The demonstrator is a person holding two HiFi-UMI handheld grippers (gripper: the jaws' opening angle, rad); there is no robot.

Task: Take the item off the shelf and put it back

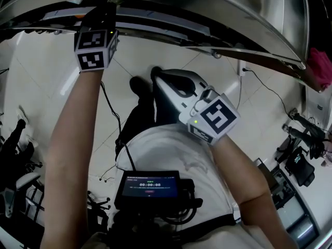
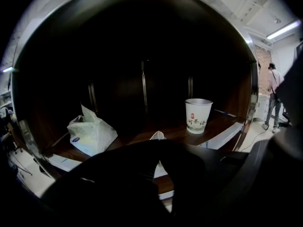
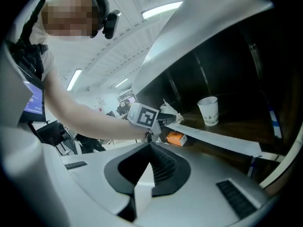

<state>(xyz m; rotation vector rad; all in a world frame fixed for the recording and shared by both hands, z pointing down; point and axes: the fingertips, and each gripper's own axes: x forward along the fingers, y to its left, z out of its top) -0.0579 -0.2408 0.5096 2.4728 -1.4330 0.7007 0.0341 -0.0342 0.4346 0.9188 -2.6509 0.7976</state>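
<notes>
L claw [image 2: 158, 145] pressed shut, R claw [image 3: 150, 148] shut too. Small orange box [image 3: 176, 138], pale end, lay on shelf's [image 3: 236, 126] near edge by L claw.

Access to the shelf [image 2: 173, 130] is through a curved metal rim [image 2: 253, 93]. A white bag [image 2: 91, 134] blocks the left side of the shelf, and a paper cup [image 2: 198, 116] stands upright at the right, well apart from it. The bare wood between these 2 is open. A small white item [image 2: 157, 136] lies at front centre. 3 upright rods [image 2: 144, 91] line the dark rear. An orange box [image 3: 175, 138] sits by the front edge; its level cannot be told.
</notes>
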